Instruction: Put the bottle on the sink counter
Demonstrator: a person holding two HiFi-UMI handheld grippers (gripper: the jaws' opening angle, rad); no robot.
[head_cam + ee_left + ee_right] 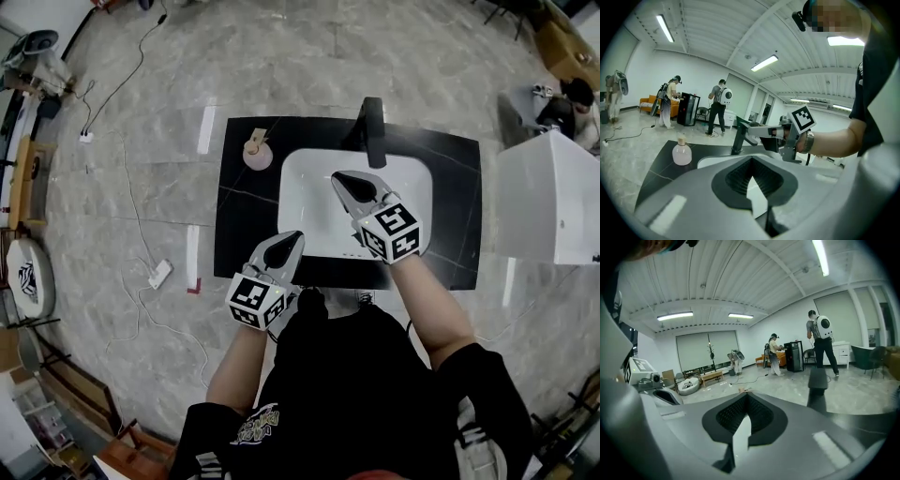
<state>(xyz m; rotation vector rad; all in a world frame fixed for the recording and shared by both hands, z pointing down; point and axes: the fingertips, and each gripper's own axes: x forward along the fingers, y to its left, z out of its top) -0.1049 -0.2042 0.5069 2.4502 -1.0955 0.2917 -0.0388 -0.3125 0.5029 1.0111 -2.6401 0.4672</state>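
Observation:
A round pale-pink bottle with a tan cap stands upright on the black sink counter, at its back left corner. The left gripper view shows the bottle standing apart from both grippers. My left gripper is shut and empty over the counter's front edge, left of the white basin. My right gripper is shut and empty above the basin, near the black faucet. Both pairs of jaws meet with nothing between them.
The faucet rises behind the basin. A white cabinet stands right of the counter. A power strip and cables lie on the floor at left. People stand far back in the room.

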